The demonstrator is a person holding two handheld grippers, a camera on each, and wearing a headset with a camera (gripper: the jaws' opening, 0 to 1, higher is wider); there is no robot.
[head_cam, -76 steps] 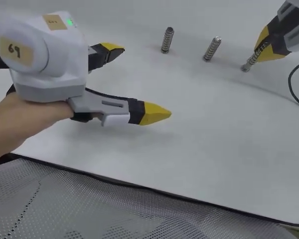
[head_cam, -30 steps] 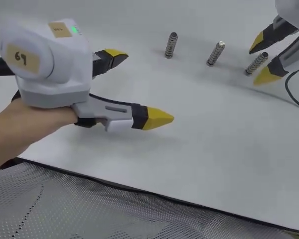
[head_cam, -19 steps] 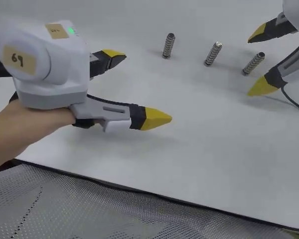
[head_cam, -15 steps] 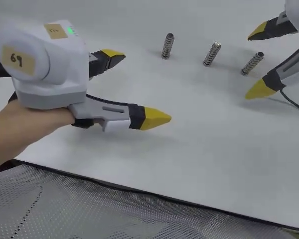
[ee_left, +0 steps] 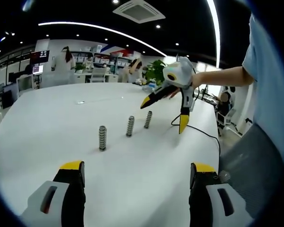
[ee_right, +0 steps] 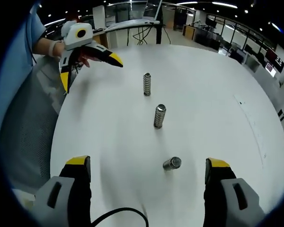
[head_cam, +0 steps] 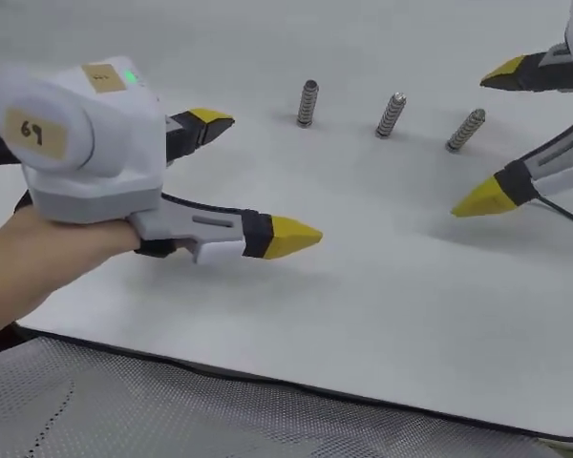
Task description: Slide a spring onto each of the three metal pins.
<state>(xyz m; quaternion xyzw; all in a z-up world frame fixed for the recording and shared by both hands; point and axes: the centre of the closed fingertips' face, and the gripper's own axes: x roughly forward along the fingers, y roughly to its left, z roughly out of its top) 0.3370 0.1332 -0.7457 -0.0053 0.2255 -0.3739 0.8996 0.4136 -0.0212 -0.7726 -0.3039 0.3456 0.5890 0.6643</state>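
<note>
On the bench (head_cam: 382,305), three sprung pins (head_cam: 391,114), left gripper (head_cam: 269,176) jaws spread, right gripper (head_cam: 473,144) likewise, cropped.

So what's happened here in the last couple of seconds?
The right gripper let go of the rightmost spring, opened wide and drew back from it. The left gripper stayed open, hovering where it was, and the other two springs stayed put.

Bright and even in here, long ceiling light strips (ee_left: 109,30) overhead, so the white table (head_cam: 363,286) gets only soft, faint shadows. Both gripper views bulge hard at the edges (fisheye stuff), and the nearest spring (ee_right: 172,163) looks a bit smeared in the right one.
</note>
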